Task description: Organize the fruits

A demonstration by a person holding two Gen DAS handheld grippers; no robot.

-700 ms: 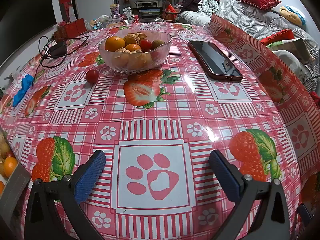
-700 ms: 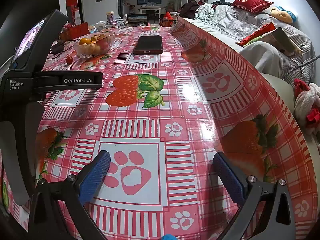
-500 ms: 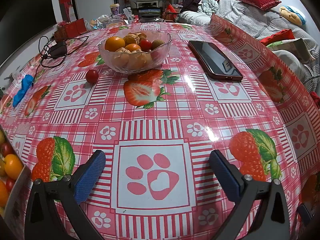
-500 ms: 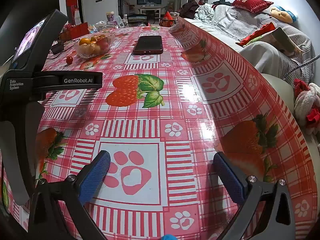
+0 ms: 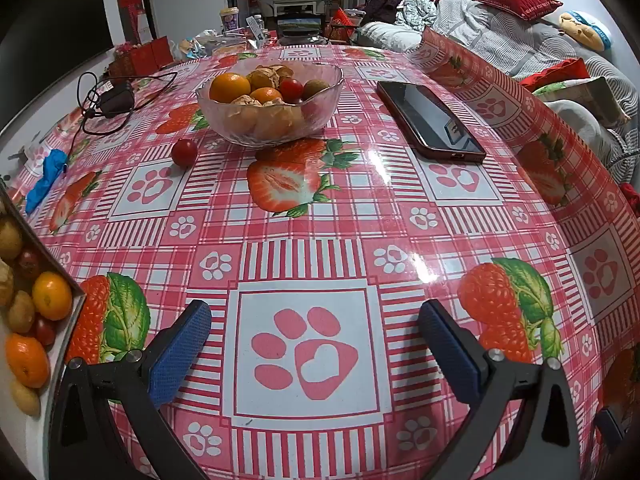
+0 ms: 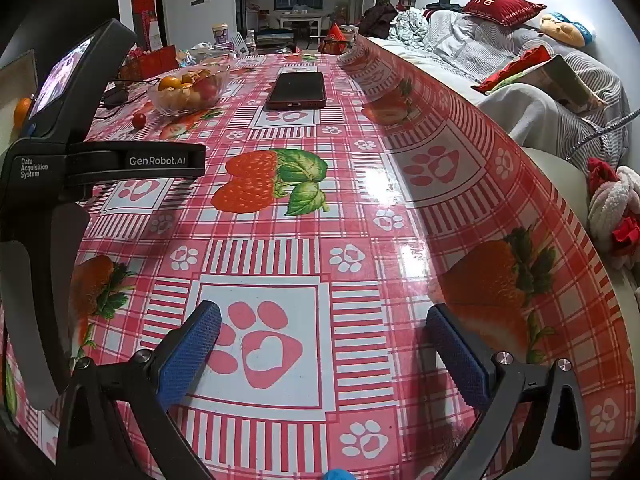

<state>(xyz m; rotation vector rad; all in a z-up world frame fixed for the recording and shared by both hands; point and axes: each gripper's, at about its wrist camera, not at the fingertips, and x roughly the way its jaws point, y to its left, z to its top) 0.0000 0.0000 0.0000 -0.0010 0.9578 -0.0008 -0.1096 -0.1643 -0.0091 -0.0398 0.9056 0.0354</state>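
A glass bowl [image 5: 320, 108] of mixed fruits, oranges, cherry tomatoes and brown ones, stands far on the table; it also shows in the right wrist view [image 6: 168, 106]. A loose cherry tomato [image 5: 184, 152] lies left of it on the cloth, also in the right wrist view [image 6: 139, 120]. A box of fruits [image 5: 60, 312] enters at the left edge. My left gripper [image 5: 316, 332] is open and empty above a paw print. My right gripper [image 6: 322, 336] is open and empty near the table's right side.
A dark phone [image 5: 430, 120] lies right of the bowl. A charger with cable [image 5: 116, 98] and a blue scrap [image 5: 46, 178] lie at the left. The left gripper's body [image 6: 68, 160] fills the right view's left. A sofa [image 6: 520, 80] flanks the table.
The box of fruits at the left edge has come further into the left wrist view. Both grippers have stayed still and open.
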